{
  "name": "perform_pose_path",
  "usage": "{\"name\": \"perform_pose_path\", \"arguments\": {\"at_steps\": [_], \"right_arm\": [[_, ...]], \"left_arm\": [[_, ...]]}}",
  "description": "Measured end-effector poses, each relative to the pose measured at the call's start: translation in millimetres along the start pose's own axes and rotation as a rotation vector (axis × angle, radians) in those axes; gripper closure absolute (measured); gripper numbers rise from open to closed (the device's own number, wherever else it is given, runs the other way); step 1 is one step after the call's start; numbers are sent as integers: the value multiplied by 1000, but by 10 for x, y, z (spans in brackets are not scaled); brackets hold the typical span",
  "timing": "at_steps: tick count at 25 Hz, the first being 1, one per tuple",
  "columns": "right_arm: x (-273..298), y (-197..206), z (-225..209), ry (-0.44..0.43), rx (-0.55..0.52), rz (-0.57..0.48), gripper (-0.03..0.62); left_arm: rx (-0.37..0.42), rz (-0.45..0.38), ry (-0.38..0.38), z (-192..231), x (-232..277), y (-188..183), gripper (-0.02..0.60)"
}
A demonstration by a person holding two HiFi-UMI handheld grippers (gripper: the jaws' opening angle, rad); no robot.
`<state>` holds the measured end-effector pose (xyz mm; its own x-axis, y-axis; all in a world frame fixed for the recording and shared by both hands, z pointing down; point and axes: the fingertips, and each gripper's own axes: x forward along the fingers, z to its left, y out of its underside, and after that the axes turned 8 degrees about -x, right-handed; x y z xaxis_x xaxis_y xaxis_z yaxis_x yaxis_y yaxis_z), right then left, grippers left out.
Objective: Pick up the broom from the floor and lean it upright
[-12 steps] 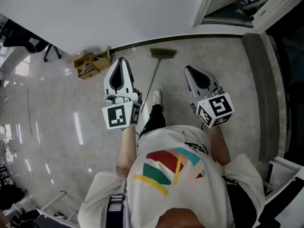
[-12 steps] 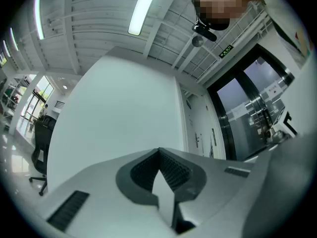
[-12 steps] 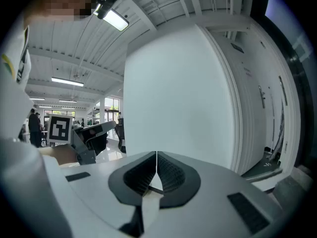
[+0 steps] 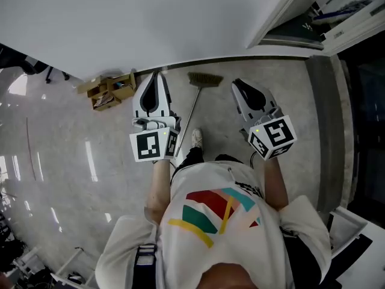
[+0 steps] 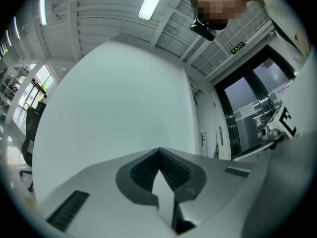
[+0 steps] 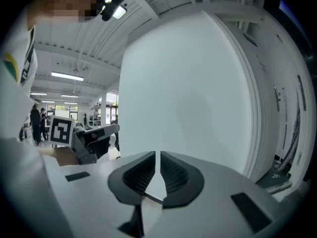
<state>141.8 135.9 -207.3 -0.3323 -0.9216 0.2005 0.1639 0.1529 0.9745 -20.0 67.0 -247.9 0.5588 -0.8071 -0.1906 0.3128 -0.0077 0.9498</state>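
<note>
The broom (image 4: 194, 106) lies on the grey floor, its brown bristle head (image 4: 204, 80) near the white wall and its thin handle running back toward the person's shoe (image 4: 197, 138). My left gripper (image 4: 155, 77) hovers just left of the handle, well above the floor, its jaws shut and empty. My right gripper (image 4: 237, 85) hovers to the right of the bristle head, also shut on nothing. In the left gripper view the left gripper (image 5: 158, 151) faces the bare wall. In the right gripper view the right gripper (image 6: 158, 155) does the same, with the left gripper (image 6: 81, 138) at its left.
An open cardboard box (image 4: 108, 90) with odds and ends sits on the floor by the wall, left of the left gripper. The white wall (image 4: 150, 23) runs across the top. A doorway with a white frame (image 4: 283, 17) lies at the upper right.
The broom head and the cardboard box sit slightly lower in the head view: the person has moved a little toward the wall. Both grippers keep their pose and stay shut.
</note>
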Motion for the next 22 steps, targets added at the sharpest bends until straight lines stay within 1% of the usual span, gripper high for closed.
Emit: {"name": "perform_pose_path", "arguments": {"at_steps": [2,5,6,7,9,10,12,14,15,16,18,20,22], "right_arm": [[205,-15,-169,11,33,-28,579],[394,-12,-408,39,29,-63,574],[429,15,-483,37,40,-66,539],[463,45,-550,20,69,-69,511],[558,76,-664,-45,138,-86,483],[617,79,-711,-79,139,-93,463],[751,83,-786,-141,58,-76,456],[904,122,-796,-228,-40,-31,456],[992,159,-767,-291,-82,-10,456],[1087,203,-719,-365,-131,3,456],[1274,332,-586,-521,-278,10,457],[1429,606,-417,-662,-412,57,456],[1617,976,-197,-796,-454,114,456]], "left_arm": [[10,19,7,91,214,79,537],[11,45,0,170,441,204,537],[13,61,-8,177,490,266,537],[21,77,-15,175,532,328,537],[43,99,-26,157,630,398,537],[47,102,-34,152,685,402,537],[43,97,-61,173,772,399,537],[45,98,-96,251,804,440,537],[55,101,-115,314,812,475,537],[70,104,-133,389,828,519,537],[87,102,-180,544,844,632,537],[78,85,-260,718,742,803,537],[67,72,-345,967,586,1080,537]]}}
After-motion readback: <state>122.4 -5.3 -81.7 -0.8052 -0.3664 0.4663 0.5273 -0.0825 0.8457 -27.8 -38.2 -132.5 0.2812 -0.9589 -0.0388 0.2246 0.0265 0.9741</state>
